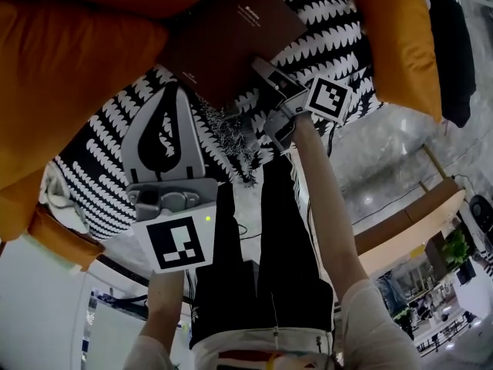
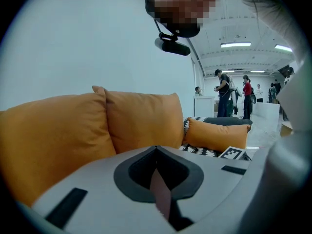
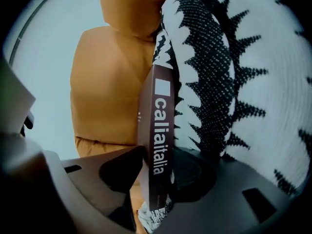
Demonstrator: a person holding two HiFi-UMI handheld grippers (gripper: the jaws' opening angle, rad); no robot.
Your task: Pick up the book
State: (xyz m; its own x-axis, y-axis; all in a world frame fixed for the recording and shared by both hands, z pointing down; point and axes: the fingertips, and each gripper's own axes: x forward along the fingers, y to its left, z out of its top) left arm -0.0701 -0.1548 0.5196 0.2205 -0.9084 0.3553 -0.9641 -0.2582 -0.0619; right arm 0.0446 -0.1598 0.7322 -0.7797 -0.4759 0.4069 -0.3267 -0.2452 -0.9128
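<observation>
While the head view shows the brown book (image 1: 231, 41) lying on the black-and-white patterned sofa seat (image 1: 323, 21) among orange cushions (image 1: 69, 68), only the view from the right claw (image 3: 158, 155) shows its lettered spine pinched between the jaws, long axis running straight away from the claw. The left claw (image 1: 176, 89) hangs pressed together, empty. People (image 2: 234, 94) stand far back in a white hall.

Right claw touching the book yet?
Touching. Right gripper view: the book stands spine-on between the jaws of the right claw, which are closed against both covers.
</observation>
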